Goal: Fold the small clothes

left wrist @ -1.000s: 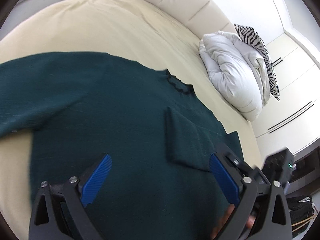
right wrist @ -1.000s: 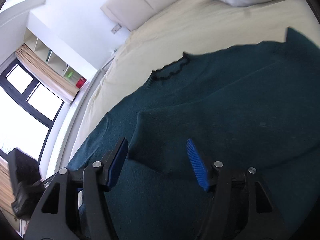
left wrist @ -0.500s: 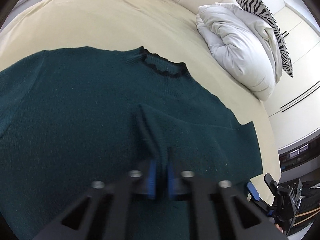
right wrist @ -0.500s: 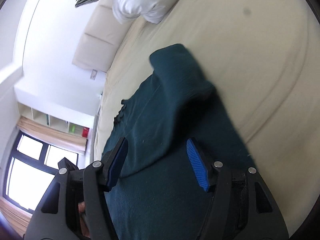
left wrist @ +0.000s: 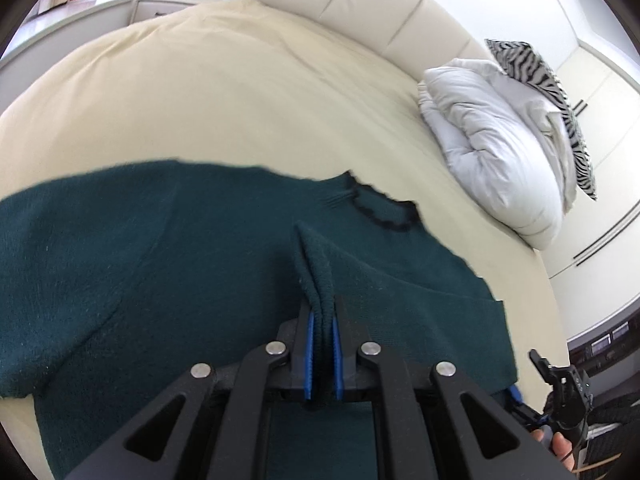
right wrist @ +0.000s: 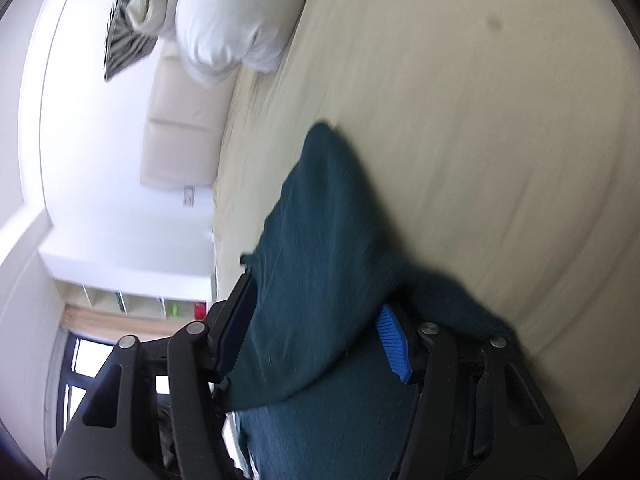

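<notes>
Teal knit makes up the sweater (left wrist: 160,280), which is spread on the cream bed (left wrist: 240,92) with its black-trimmed collar (left wrist: 384,212) just ahead of the left fingers. The left gripper (left wrist: 321,344) is closed tight on a raised ridge of the fabric, 2 layers being pinched between the blue pads (left wrist: 309,354). The right gripper (right wrist: 316,340) is held wide open, with a lifted flap of the sweater (right wrist: 320,220) lying between its fingers but not clamped; that view is blurred.

The cloth is judged soft, limp and fairly light, with enough nap not to slip from the pads. Sagging and stretching are to be expected wherever it is unsupported, so hold is best taken at an edge or a doubled ridge rather than on 1 loose layer. A white duvet (left wrist: 488,140) and a zebra pillow (left wrist: 552,92) lie well beyond the fingers, near the headboard (left wrist: 360,4).
</notes>
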`<state>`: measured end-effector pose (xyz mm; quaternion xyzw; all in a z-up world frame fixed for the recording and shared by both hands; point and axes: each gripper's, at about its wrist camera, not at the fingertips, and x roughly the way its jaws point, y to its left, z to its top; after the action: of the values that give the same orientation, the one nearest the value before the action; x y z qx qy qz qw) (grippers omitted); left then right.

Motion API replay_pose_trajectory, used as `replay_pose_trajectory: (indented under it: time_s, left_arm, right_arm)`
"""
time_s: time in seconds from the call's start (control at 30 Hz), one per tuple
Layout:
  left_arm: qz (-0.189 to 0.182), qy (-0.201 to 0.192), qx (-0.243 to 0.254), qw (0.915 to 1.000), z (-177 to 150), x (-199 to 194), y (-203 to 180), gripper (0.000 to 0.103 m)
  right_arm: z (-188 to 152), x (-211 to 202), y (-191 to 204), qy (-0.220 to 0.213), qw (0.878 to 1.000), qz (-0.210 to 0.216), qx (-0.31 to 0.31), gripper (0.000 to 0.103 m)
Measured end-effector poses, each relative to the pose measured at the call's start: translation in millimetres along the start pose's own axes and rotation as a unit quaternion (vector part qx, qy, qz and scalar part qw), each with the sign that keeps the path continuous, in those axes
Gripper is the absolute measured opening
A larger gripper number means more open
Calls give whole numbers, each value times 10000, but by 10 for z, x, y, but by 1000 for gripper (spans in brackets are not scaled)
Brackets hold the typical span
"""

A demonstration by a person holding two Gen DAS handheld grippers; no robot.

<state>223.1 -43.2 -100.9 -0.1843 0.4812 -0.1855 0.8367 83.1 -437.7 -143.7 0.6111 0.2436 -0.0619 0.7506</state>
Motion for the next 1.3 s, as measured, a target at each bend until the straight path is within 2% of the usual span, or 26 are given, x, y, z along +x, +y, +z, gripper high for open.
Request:
replay_pose_trajectory:
  time_s: [0.1, 0.17, 0.37, 0.53, 0.6, 0.67, 0.73, 0.8, 0.83, 0.87, 0.9, 0.97, 1.0, 1.2, 1.3]
  left_arm:
    - [-28, 71, -119, 9999, -88, 68, 92, 9]
    - [-55, 40, -129, 9999, -116, 47, 92, 9]
    - [-147, 114, -60, 9998, -119, 37, 96, 9]
    - [-224, 163, -132, 9995, -127, 88, 138, 9]
    - [-263, 177, -153, 9994, -131, 112, 165, 9]
    - [-308, 170, -157, 9993, -138, 126, 191, 10]
    - [-376, 169, -174, 9990, -140, 138, 220, 11]
    - [-424, 163, -148, 9989, -148, 140, 240, 11]
    - [-435, 154, -129, 9989, -151, 139, 241, 11]
    - [-445, 143, -114, 9988, -159, 132, 249, 11]
    - [-452, 137, -106, 9988, -160, 129, 247, 11]
    - [-462, 116, -101, 9988, -162, 112, 242, 10]
    - [-470, 99, -119, 9988, -166, 94, 235, 9]
    - [-395, 18, -177, 9991, -208, 73, 213, 9]
    - [-421, 6, -161, 9990, -216, 83, 227, 9]
  right_arm:
    - [22, -49, -46, -13, 9999, 61, -92, 46]
    - [1, -70, -31, 9, 9996, -50, -262, 42]
    - [-19, -262, 7, 110, 9984, -351, -439, 45]
    - [217, -485, 345, -387, 9874, -892, -1251, 47]
    - [358, -402, 466, -446, 9815, -1044, -1541, 47]
    - [509, -140, 591, -313, 9676, -1448, -2043, 47]
    - [620, 139, 612, 38, 9611, -1631, -2228, 46]
    - [660, 347, 603, 200, 9551, -1837, -2316, 45]
    - [653, 442, 603, 276, 9514, -1902, -2408, 41]
    - [625, 529, 619, 361, 9457, -1943, -2581, 30]
    - [591, 589, 640, 403, 9385, -2034, -2761, 26]
    - [513, 660, 696, 312, 9161, -2404, -3193, 9]
    - [503, 667, 702, 291, 9123, -2466, -3256, 8]
    - [542, 490, 720, -91, 9162, -2481, -3146, 6]
    - [522, 540, 578, -35, 9158, -2522, -3126, 6]
